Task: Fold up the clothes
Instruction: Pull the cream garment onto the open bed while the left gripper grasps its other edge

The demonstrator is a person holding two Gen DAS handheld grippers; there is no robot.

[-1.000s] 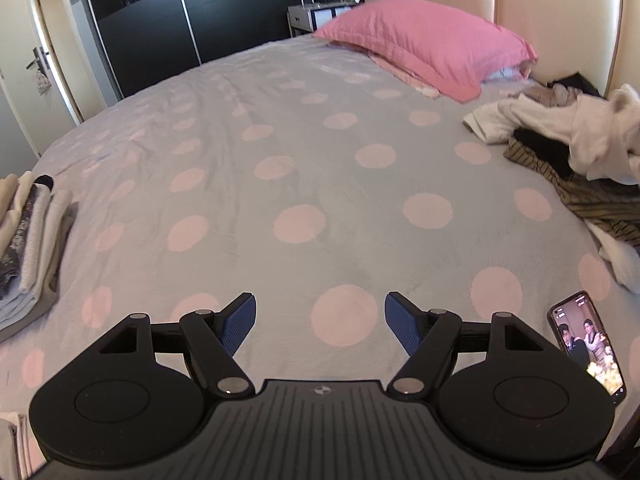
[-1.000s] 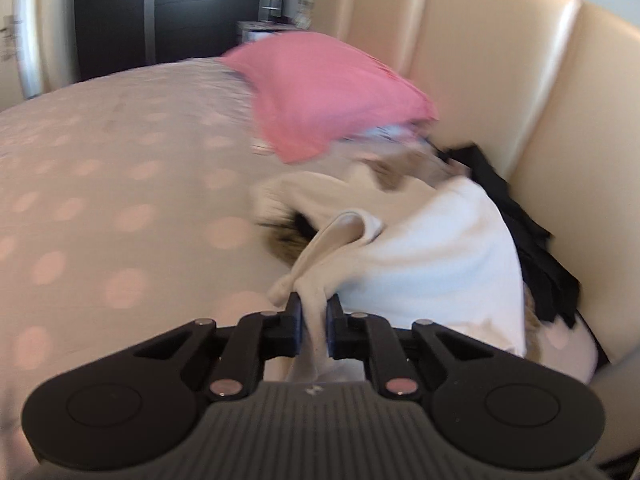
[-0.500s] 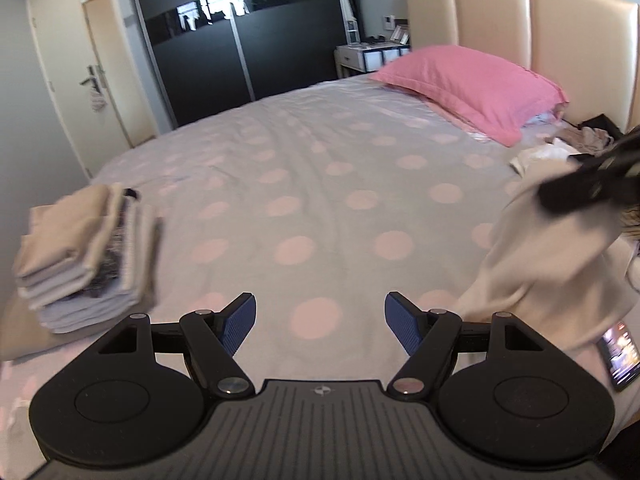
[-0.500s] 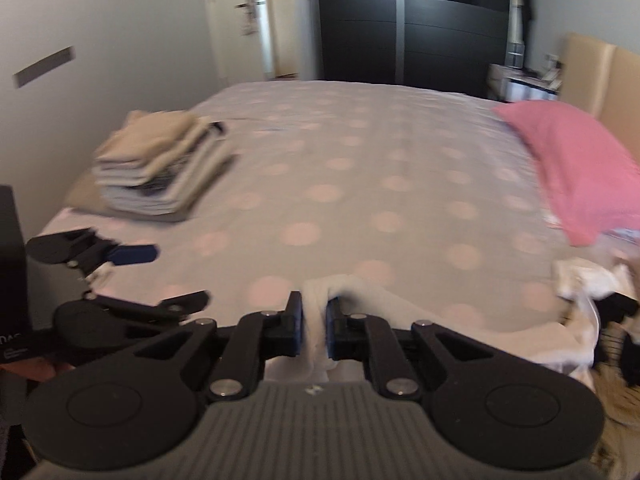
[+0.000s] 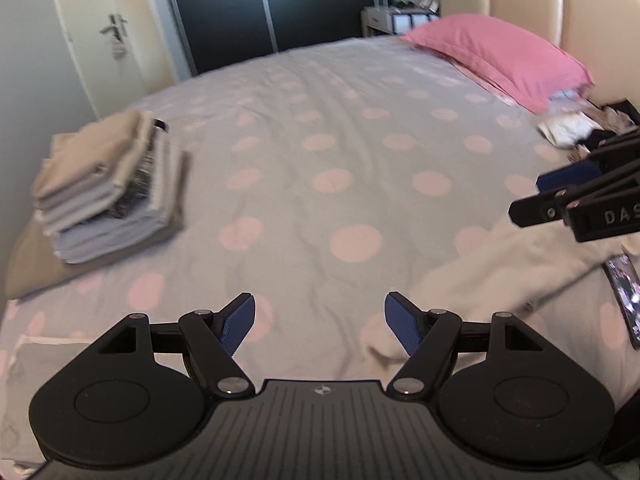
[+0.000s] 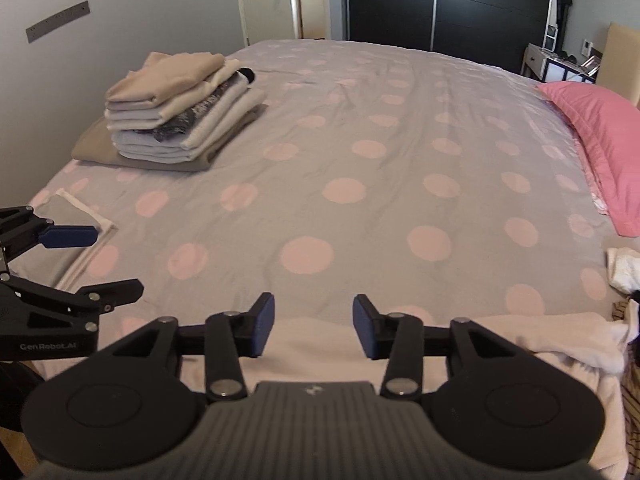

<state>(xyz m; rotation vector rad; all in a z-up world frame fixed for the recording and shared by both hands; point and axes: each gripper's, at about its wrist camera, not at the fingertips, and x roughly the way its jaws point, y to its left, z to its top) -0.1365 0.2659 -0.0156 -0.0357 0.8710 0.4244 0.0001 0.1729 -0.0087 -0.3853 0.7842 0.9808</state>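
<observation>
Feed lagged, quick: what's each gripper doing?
Left gripper: open, holding nothing.
Right gripper: open, above the white garment, holding nothing.

Both tools spread wide, gripping nothing

Left tool (image 5: 320,322) held low and level, blue pads apart; right tool (image 6: 314,326) likewise parted, level; each visible at the other's side.

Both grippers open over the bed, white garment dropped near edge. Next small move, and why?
Probably bring the left gripper down onto the near corner of the white garment and pinch it, to start spreading it flat. The garment lies rumpled on the bedspread, the right gripper hangs open above it, and neither holds cloth.
</observation>
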